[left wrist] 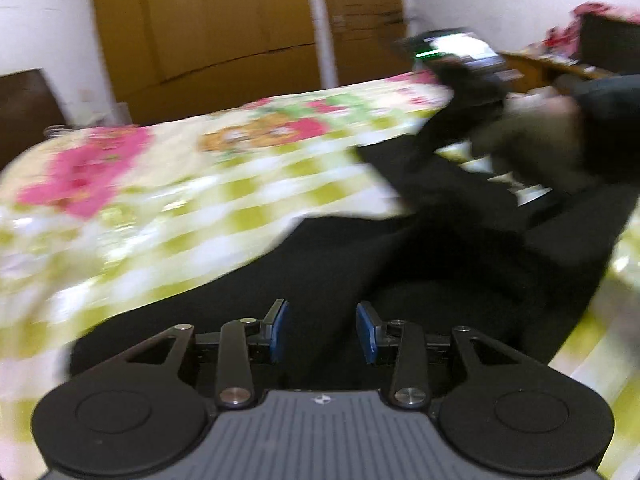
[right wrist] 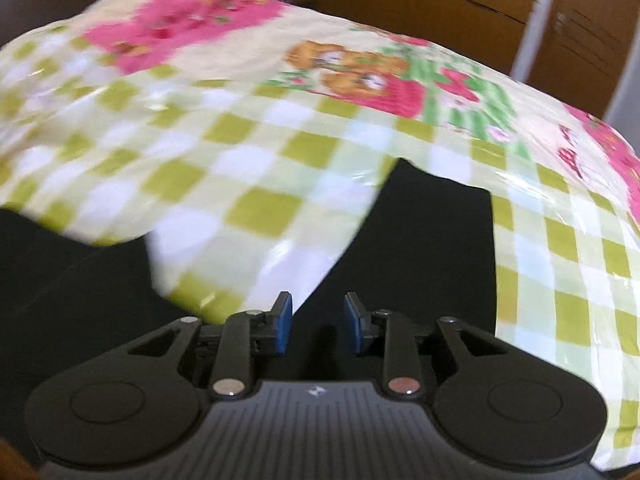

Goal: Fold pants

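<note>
**Desk:** Where are the pants?

**Photographer:** The black pants (left wrist: 360, 256) lie spread on a bed's checked, bear-printed sheet (left wrist: 168, 184), two dark lengths splayed apart in the right wrist view. The left gripper (left wrist: 322, 330) hangs over the cloth, blue pads apart with nothing between them; the right gripper (right wrist: 318, 324) likewise stands parted above black fabric.

**Desk:** The risk?

**Photographer:** A pinch could catch the sheet along with the pants — the two lie flush. Or take one layer only, leaving the fold crooked.

**Desk:** Anything unclear?

**Photographer:** Plenty — both frames are blurred. Waistband and hems cannot be told apart, and the pants run out of frame. The other gripper's state is unreadable from the left view.
</note>
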The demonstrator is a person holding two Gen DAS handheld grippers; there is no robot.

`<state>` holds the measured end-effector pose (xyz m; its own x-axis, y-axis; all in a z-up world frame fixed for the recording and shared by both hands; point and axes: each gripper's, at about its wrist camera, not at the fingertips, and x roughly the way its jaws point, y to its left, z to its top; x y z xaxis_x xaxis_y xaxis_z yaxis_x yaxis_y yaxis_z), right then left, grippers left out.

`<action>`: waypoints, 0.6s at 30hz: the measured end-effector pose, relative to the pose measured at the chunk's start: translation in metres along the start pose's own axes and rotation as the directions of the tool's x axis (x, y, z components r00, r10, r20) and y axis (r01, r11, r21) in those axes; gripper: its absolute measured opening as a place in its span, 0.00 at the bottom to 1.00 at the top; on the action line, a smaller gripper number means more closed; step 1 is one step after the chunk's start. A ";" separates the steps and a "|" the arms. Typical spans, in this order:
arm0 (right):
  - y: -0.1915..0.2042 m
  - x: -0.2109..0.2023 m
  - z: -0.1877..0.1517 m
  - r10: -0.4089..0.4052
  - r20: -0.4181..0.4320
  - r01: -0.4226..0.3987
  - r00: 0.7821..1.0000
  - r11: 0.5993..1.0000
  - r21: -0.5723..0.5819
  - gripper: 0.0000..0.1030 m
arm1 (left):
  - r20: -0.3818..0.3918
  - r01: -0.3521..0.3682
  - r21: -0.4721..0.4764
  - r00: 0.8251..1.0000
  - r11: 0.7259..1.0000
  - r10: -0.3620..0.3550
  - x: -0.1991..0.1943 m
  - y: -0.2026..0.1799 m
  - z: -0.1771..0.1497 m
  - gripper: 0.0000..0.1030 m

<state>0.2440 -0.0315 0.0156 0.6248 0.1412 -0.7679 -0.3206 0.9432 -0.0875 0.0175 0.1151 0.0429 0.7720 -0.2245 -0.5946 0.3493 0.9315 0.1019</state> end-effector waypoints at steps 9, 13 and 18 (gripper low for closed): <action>-0.027 0.064 0.024 -0.091 -0.058 0.096 0.994 0.992 0.084 0.06 | -0.029 0.178 -0.010 0.984 0.984 -0.178 0.064 -0.070 0.027 0.52; -0.065 0.033 0.018 -0.021 -0.003 0.021 1.000 0.984 0.176 0.03 | -0.042 0.178 0.012 0.983 0.984 -0.177 0.069 -0.085 0.033 0.52; -0.145 -0.073 -0.024 0.032 0.173 -0.092 0.984 0.932 0.350 0.03 | -0.007 0.190 0.087 0.982 0.978 -0.191 0.059 -0.113 0.044 0.52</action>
<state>0.2281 -0.1851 0.0689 0.7277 0.2212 -0.6493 -0.1070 0.9716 0.2111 0.0470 -0.0155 0.0315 0.6878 -0.3959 -0.6085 0.5346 0.8433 0.0555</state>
